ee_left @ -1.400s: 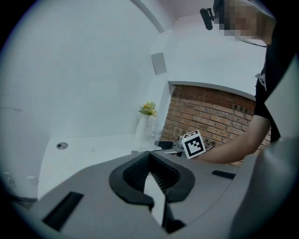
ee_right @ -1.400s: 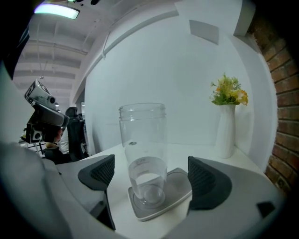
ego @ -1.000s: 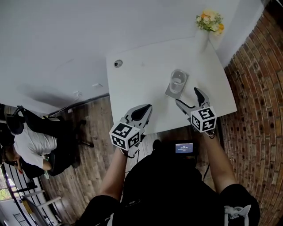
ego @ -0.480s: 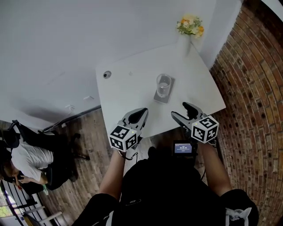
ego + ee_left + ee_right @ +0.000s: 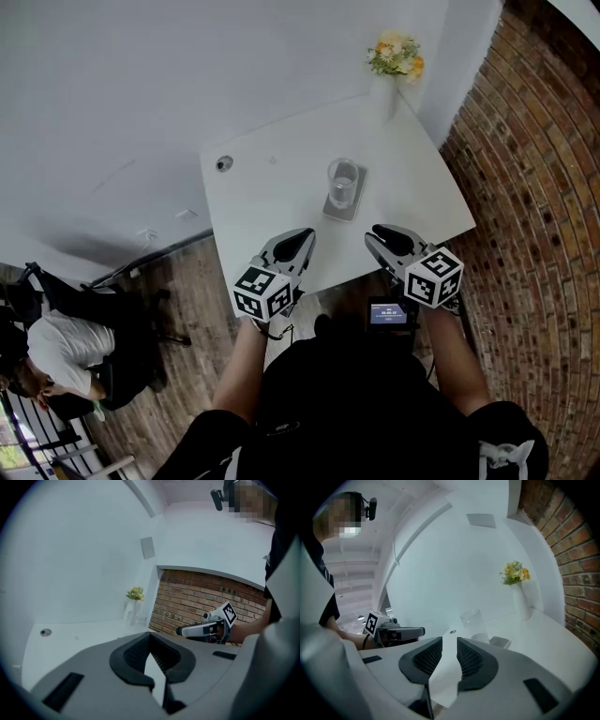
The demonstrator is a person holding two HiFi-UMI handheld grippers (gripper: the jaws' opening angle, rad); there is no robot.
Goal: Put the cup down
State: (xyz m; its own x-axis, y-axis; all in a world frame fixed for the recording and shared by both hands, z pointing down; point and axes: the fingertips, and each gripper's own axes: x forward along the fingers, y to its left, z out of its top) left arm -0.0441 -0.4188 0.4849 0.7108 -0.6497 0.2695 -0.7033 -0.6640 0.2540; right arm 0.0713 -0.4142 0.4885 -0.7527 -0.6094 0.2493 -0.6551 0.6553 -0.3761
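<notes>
A clear glass cup (image 5: 342, 177) stands upright on a small grey coaster (image 5: 346, 202) in the middle of the white table (image 5: 272, 202). Both grippers hang over the table's near edge, well short of the cup. My right gripper (image 5: 382, 236) is closing, its jaws a narrow slit apart with nothing between them. The right gripper view shows the cup (image 5: 472, 622) beyond those jaws (image 5: 449, 641). My left gripper (image 5: 302, 242) is shut and holds nothing; in its own view (image 5: 150, 637) the pads meet at the tips.
A white vase with yellow and orange flowers (image 5: 395, 56) stands at the table's far right corner. A round cable hole (image 5: 223, 164) sits near the left edge. A brick wall (image 5: 525, 187) runs along the right. A person sits on a chair (image 5: 66, 347) at far left.
My right gripper has pulled back from the cup to the near table edge, and its jaws have gone from wide apart to nearly together. The cup stays on the coaster.
</notes>
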